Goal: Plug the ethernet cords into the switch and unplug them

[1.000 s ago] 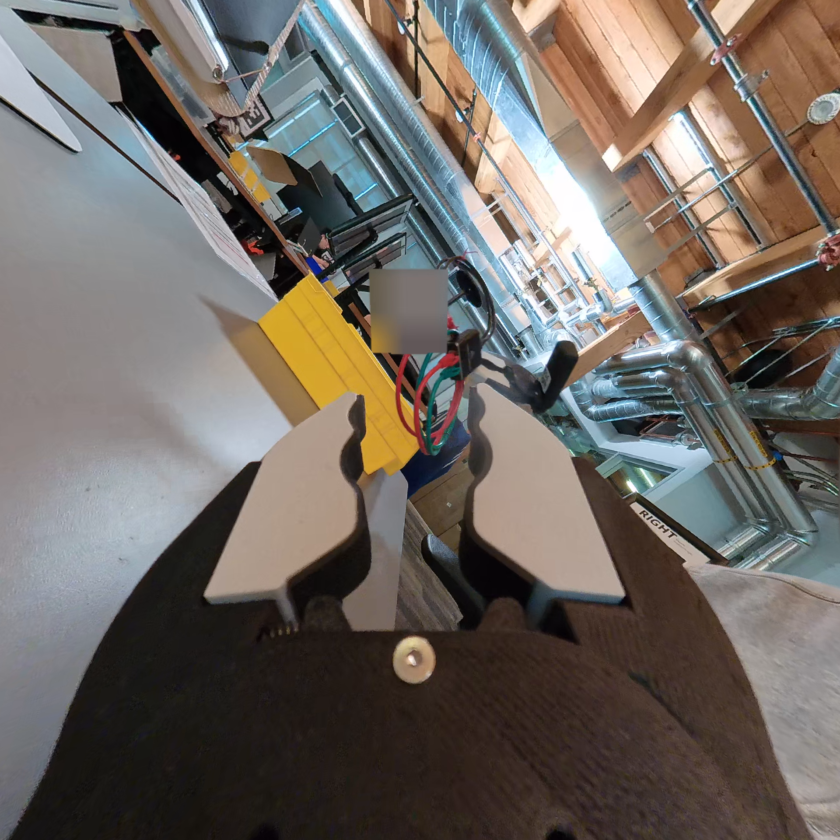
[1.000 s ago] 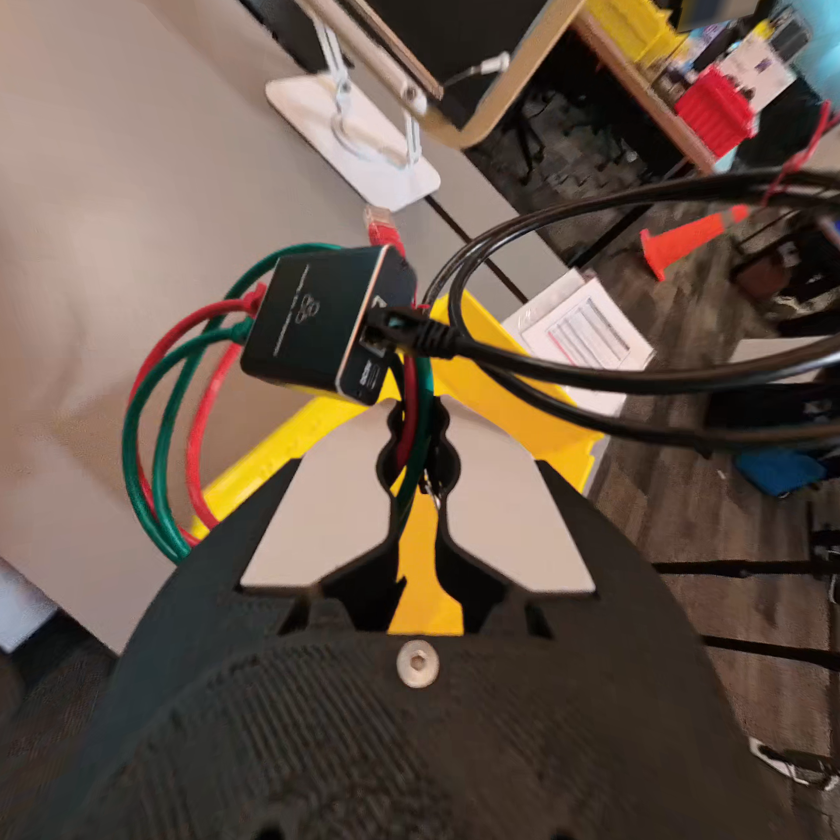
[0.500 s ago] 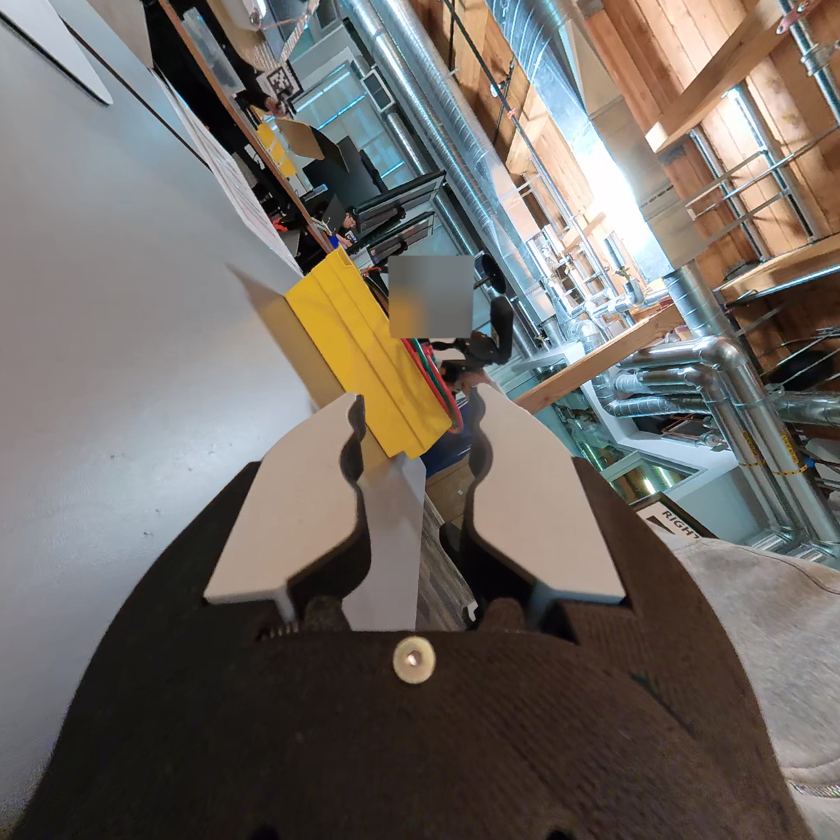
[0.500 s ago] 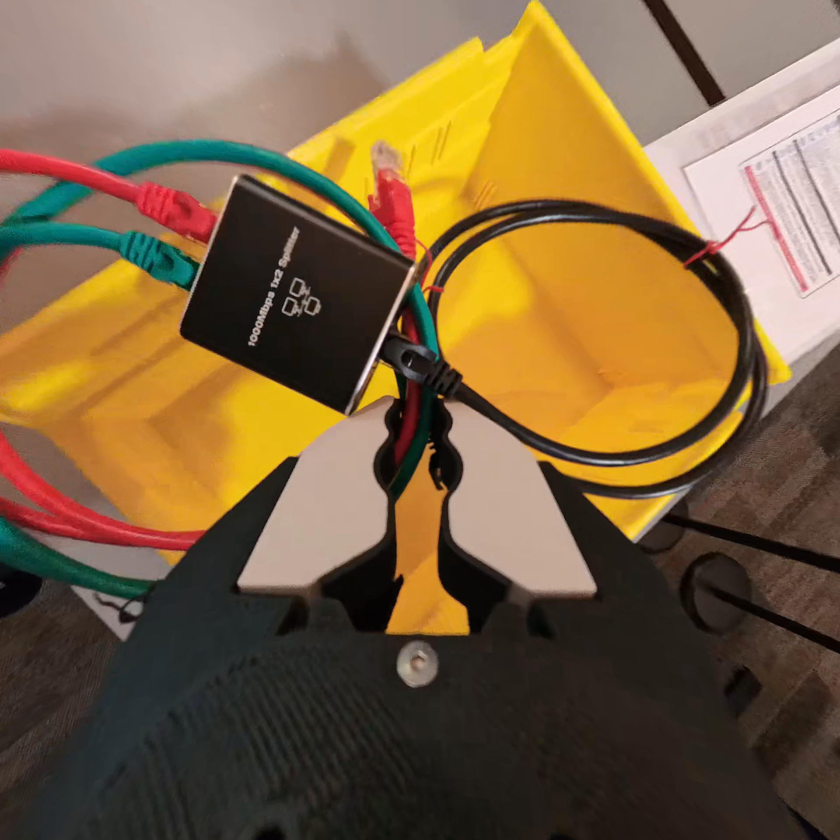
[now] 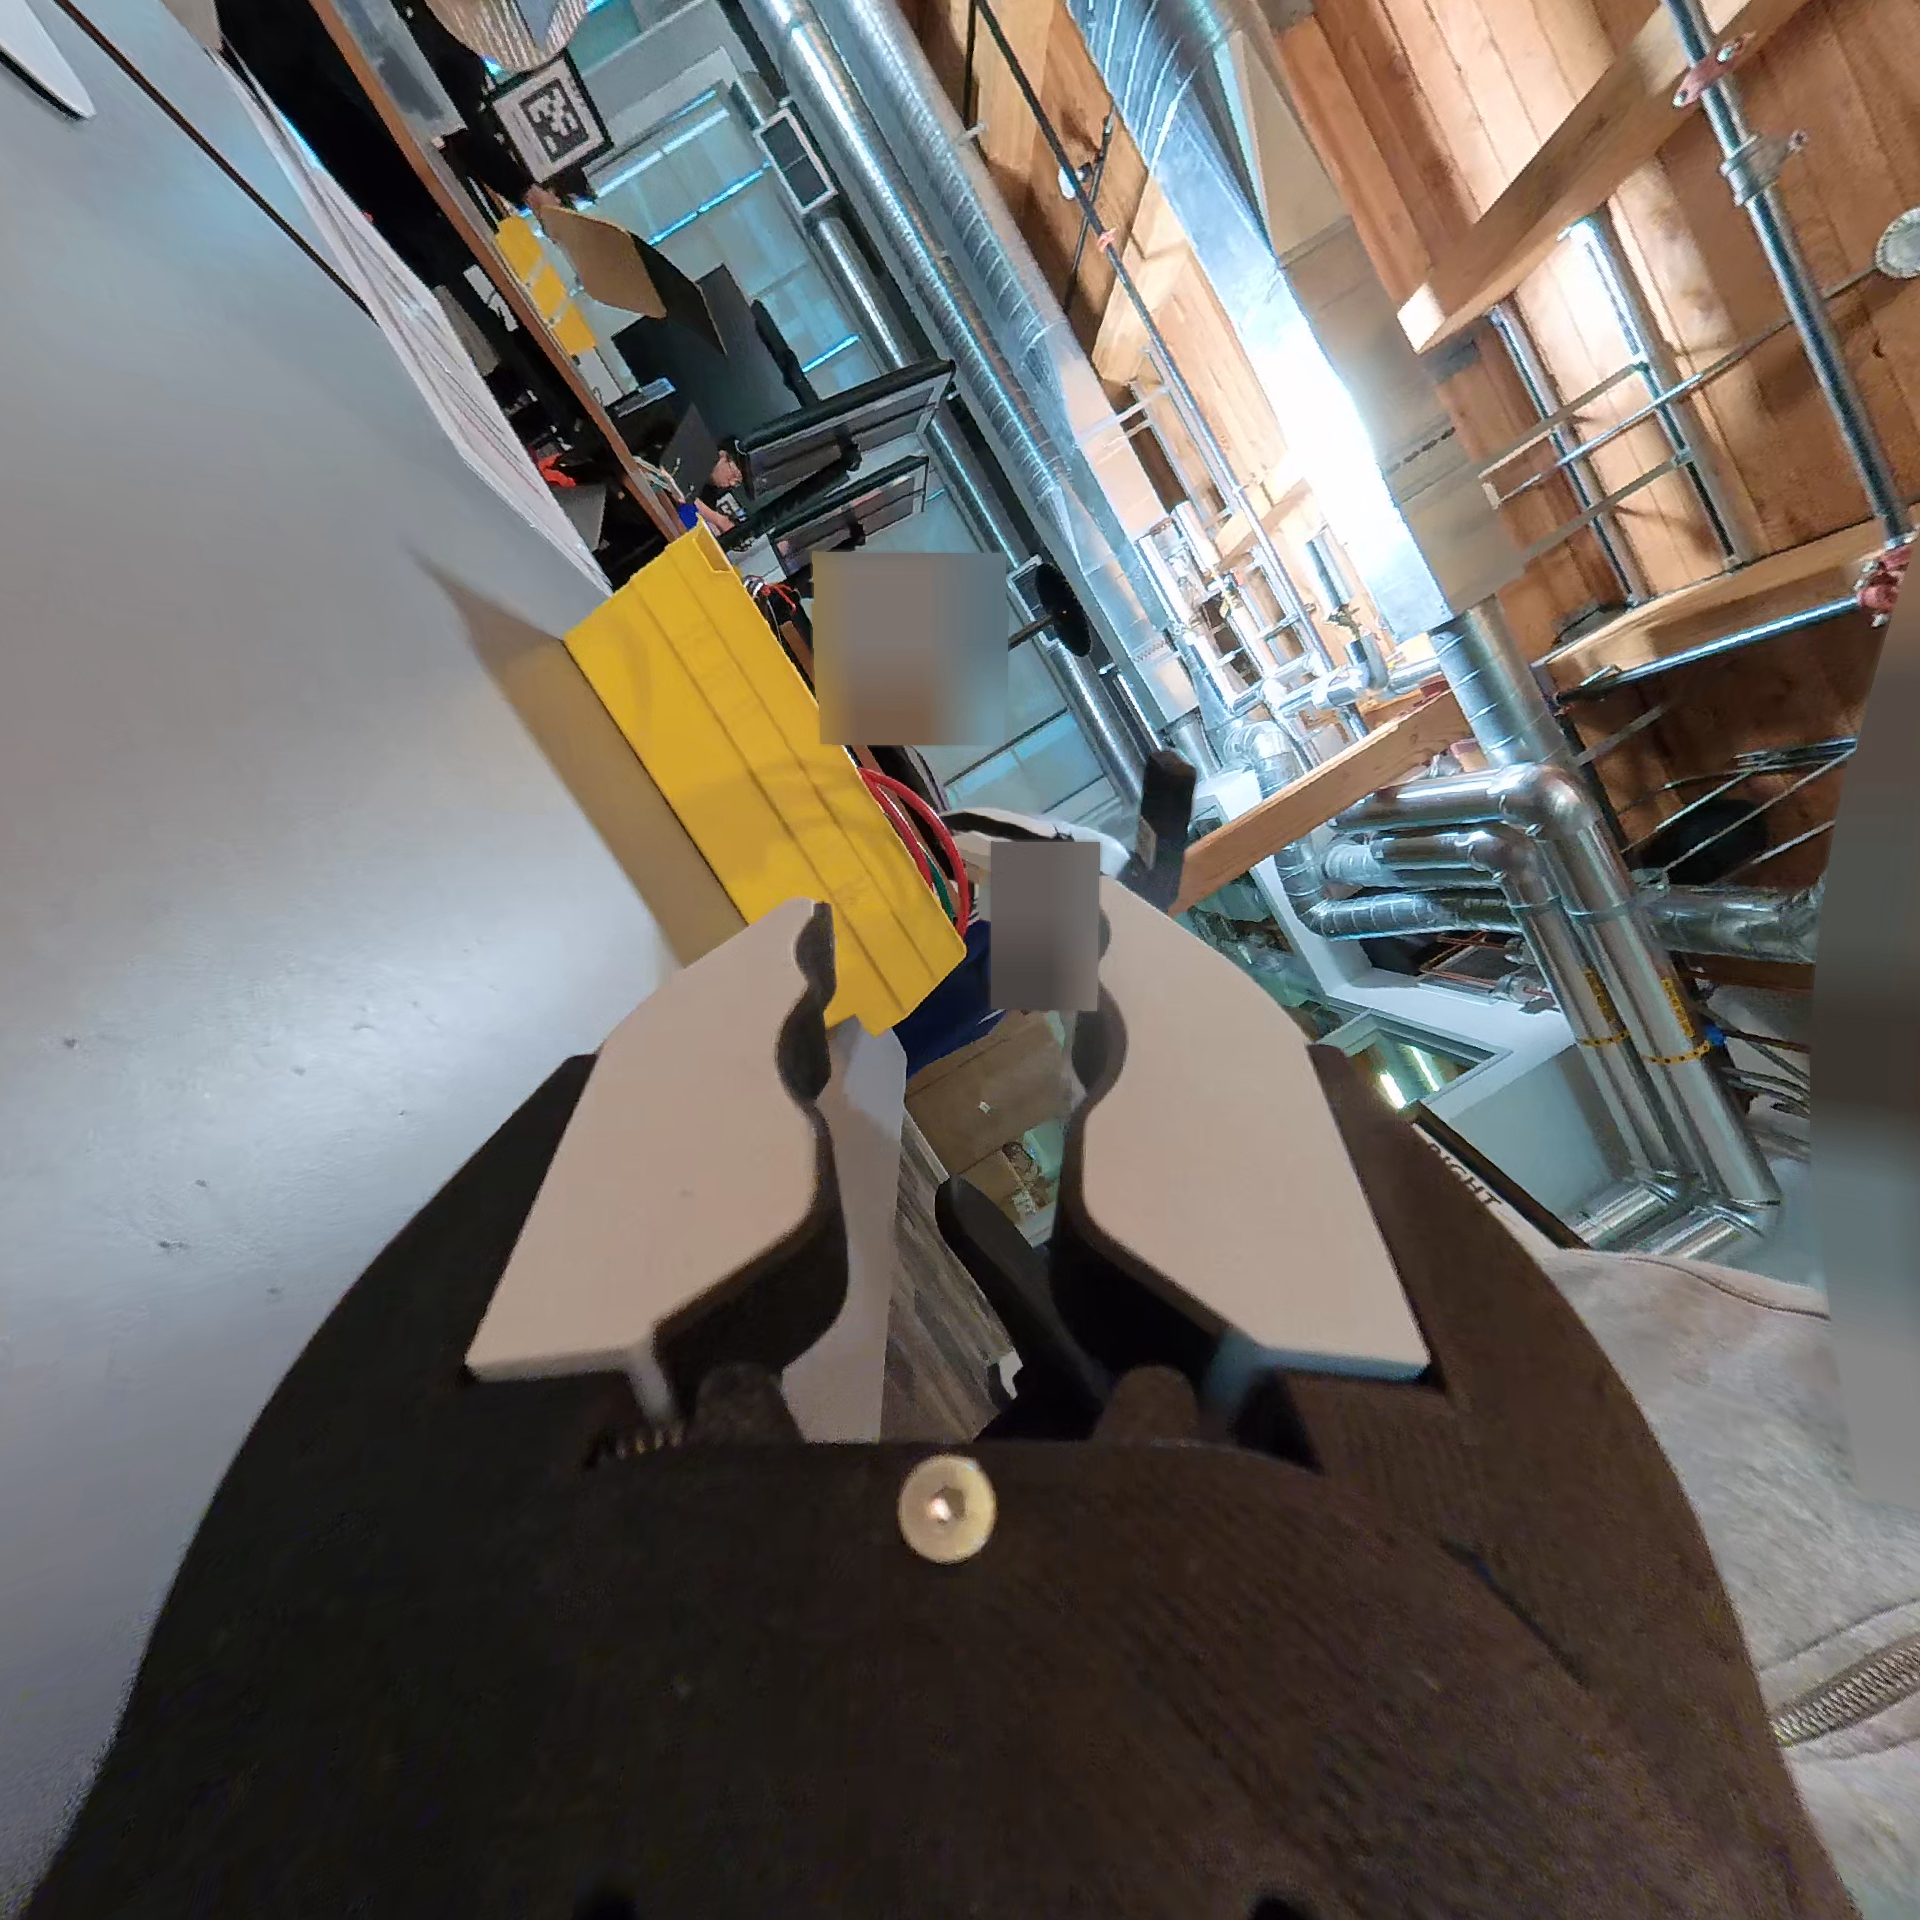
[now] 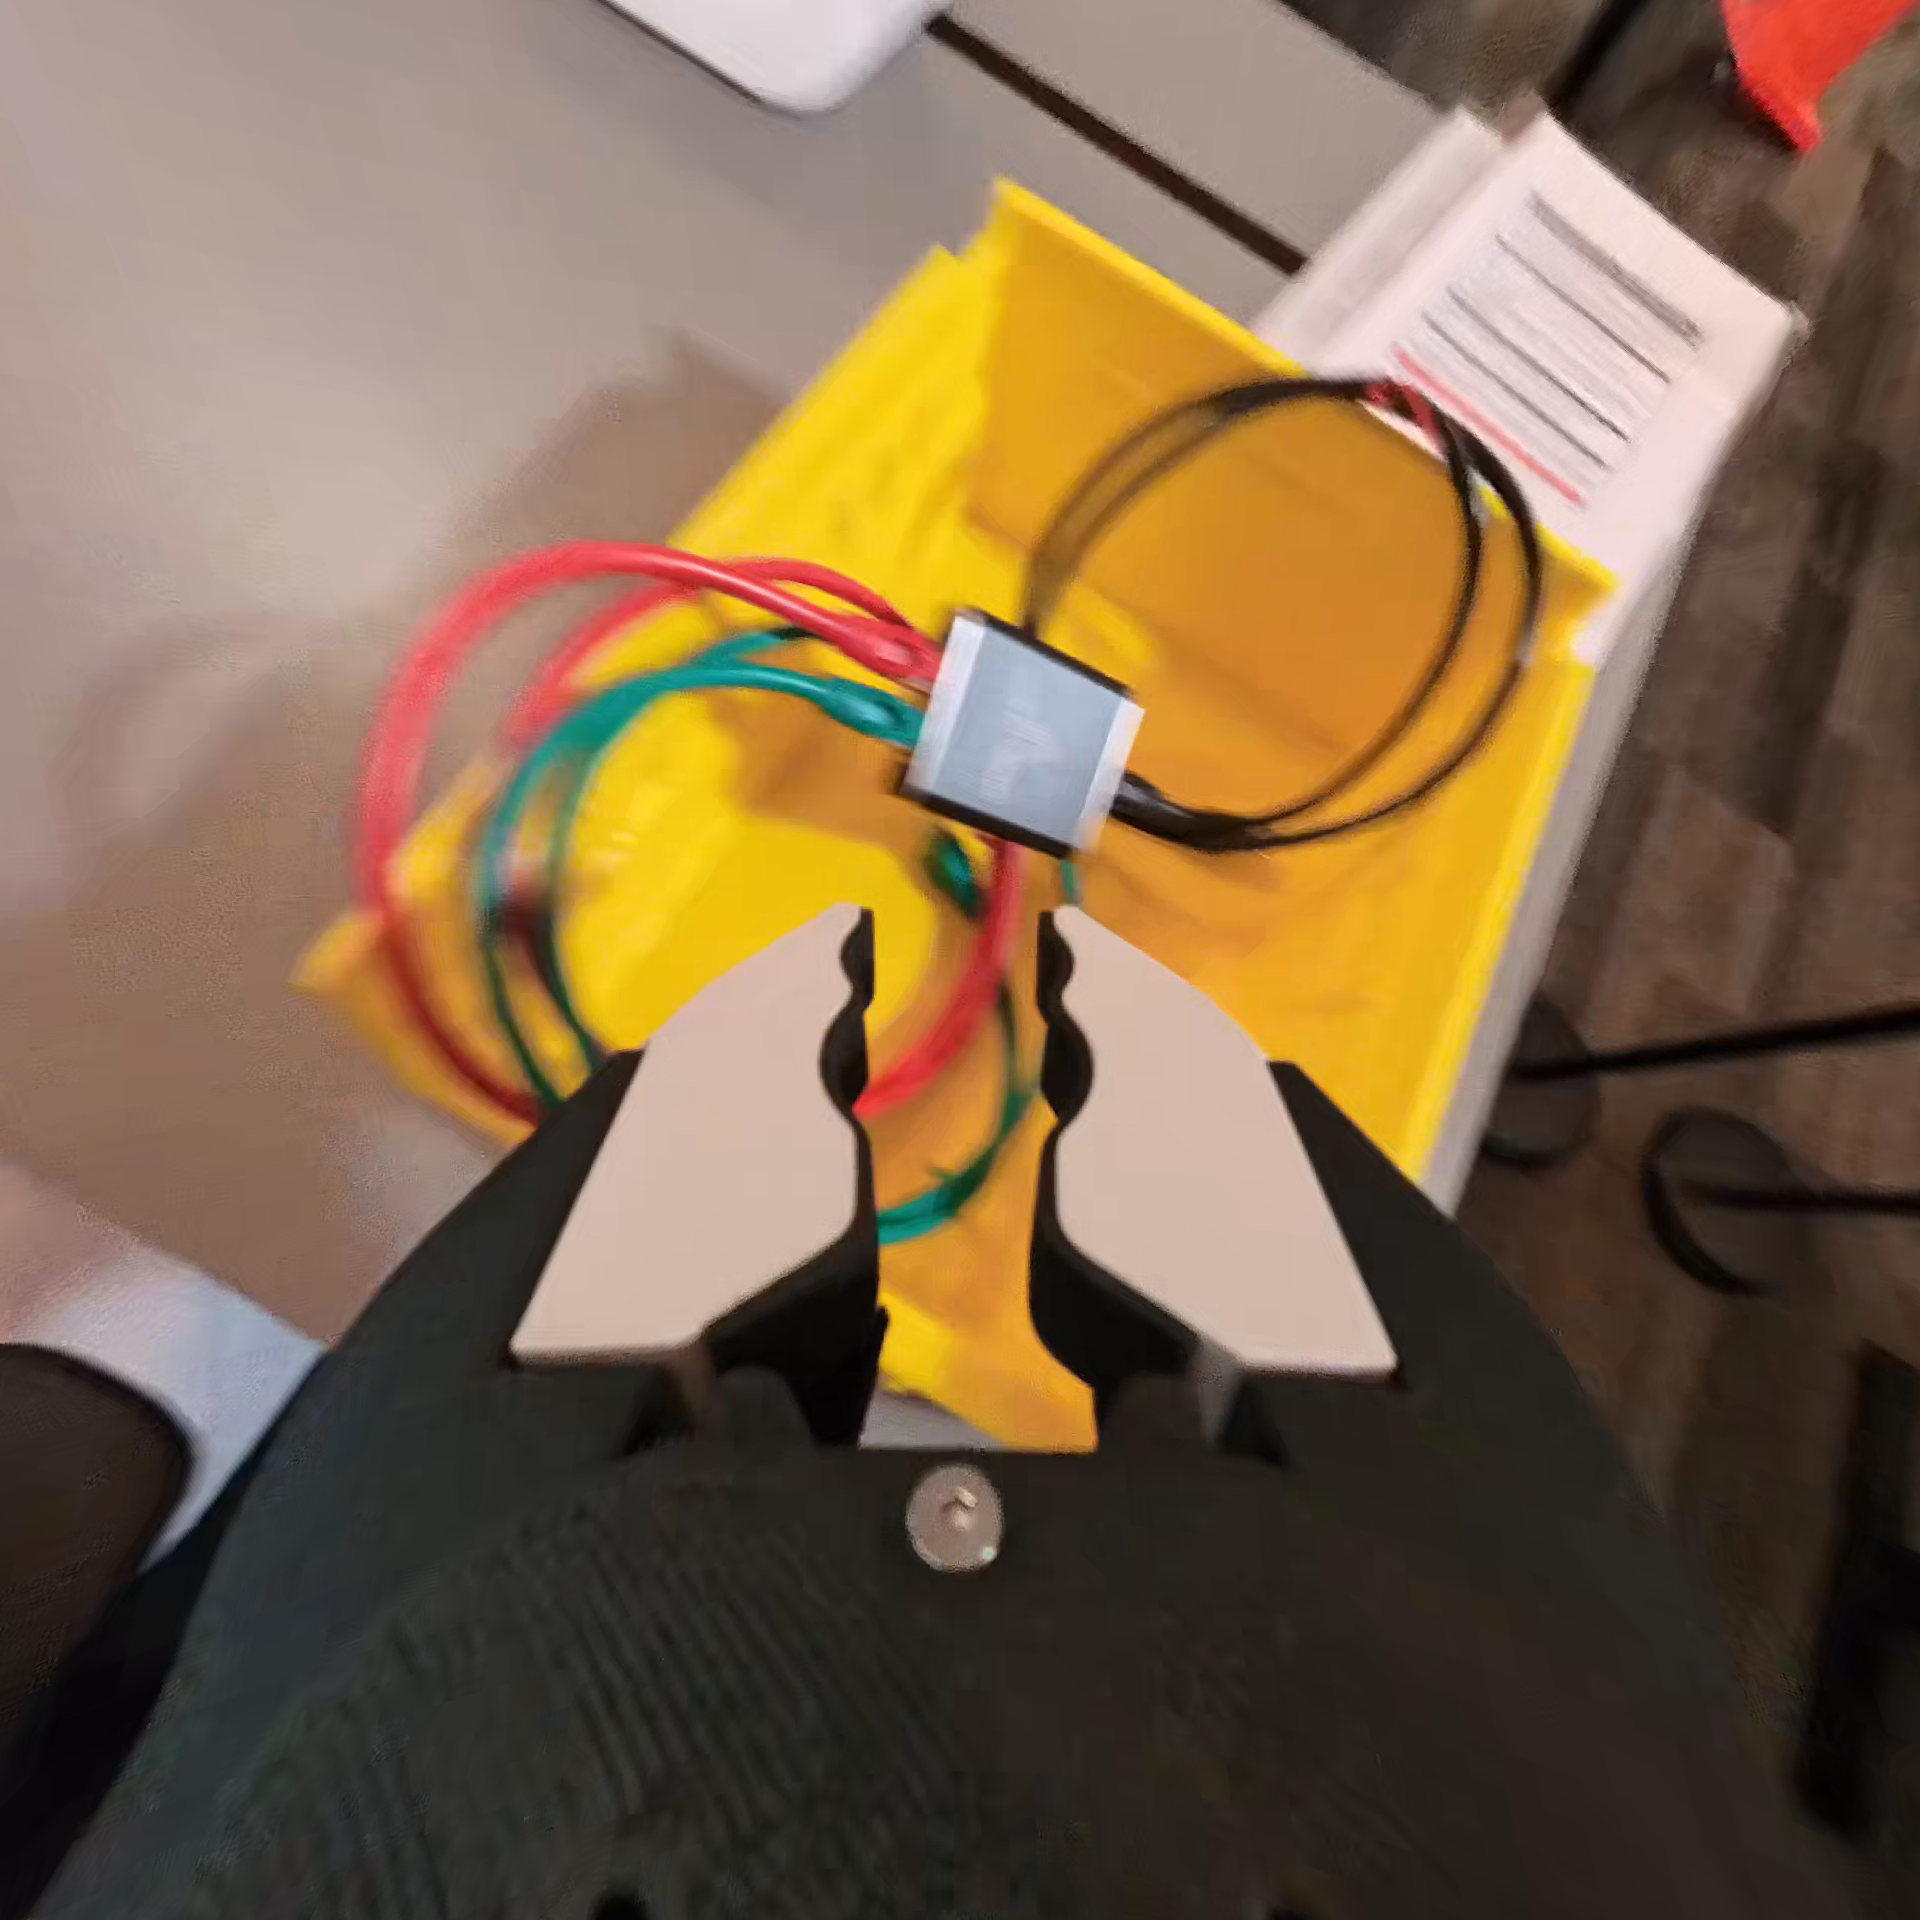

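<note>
The switch (image 6: 1023, 727) lies in the yellow bin (image 6: 1299, 935), just beyond the parted, empty right gripper (image 6: 954, 920); left gripper (image 5: 961, 914) open, empty, farther off.

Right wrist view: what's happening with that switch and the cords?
The right gripper has its jaws open above the yellow bin. The switch, with red cord, green cord and black cord plugged in, is in or just over the bin; blur hides which. The left gripper is open, holding nothing.
</note>
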`<action>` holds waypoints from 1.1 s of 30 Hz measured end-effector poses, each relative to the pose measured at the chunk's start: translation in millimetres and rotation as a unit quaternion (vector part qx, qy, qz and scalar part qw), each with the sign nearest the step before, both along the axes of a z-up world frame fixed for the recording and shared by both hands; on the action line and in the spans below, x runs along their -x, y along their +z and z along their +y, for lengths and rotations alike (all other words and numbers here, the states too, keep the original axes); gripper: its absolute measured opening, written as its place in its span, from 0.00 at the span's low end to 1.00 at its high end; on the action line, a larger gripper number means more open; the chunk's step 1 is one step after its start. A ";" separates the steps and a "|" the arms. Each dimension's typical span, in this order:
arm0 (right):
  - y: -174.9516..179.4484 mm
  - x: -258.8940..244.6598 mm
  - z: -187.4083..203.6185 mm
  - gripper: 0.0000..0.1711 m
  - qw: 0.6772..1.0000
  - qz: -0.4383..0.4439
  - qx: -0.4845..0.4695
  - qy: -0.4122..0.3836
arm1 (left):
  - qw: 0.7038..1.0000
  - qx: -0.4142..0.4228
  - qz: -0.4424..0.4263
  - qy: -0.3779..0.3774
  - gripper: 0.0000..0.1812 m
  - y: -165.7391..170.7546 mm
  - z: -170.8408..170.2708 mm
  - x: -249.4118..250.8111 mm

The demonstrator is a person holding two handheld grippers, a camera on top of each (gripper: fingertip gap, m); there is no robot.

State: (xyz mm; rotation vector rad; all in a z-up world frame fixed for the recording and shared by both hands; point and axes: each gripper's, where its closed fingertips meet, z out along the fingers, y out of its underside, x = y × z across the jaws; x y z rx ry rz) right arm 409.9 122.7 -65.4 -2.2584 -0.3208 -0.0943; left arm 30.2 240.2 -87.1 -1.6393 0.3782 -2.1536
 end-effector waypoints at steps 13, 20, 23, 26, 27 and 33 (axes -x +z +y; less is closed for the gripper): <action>-25.2 74.0 13.1 0.04 0.987 0.159 -0.032 -0.012 | 0.999 -0.022 0.005 -0.032 0.24 5.7 -14.1 -10.6; -46.4 58.1 8.7 0.04 0.984 0.148 -0.045 -0.092 | 0.999 -0.023 0.003 -0.033 0.24 7.0 -15.1 -8.9; -22.7 47.8 7.0 0.05 0.981 0.081 -0.125 -0.123 | 0.999 -0.021 0.001 -0.036 0.25 6.9 -15.3 -9.2; 14.1 33.3 -3.4 0.10 0.945 0.121 -0.238 -0.190 | 0.999 -0.017 -0.001 -0.040 0.24 7.0 -16.1 -9.5; 23.6 29.6 -8.7 0.11 0.924 0.156 -0.280 -0.208 | 0.999 -0.015 -0.002 -0.042 0.24 7.0 -16.4 -9.6; 19.6 -20.9 -46.0 0.12 0.846 0.188 -0.394 -0.307 | 0.998 -0.007 -0.006 -0.055 0.25 6.4 -17.5 -10.9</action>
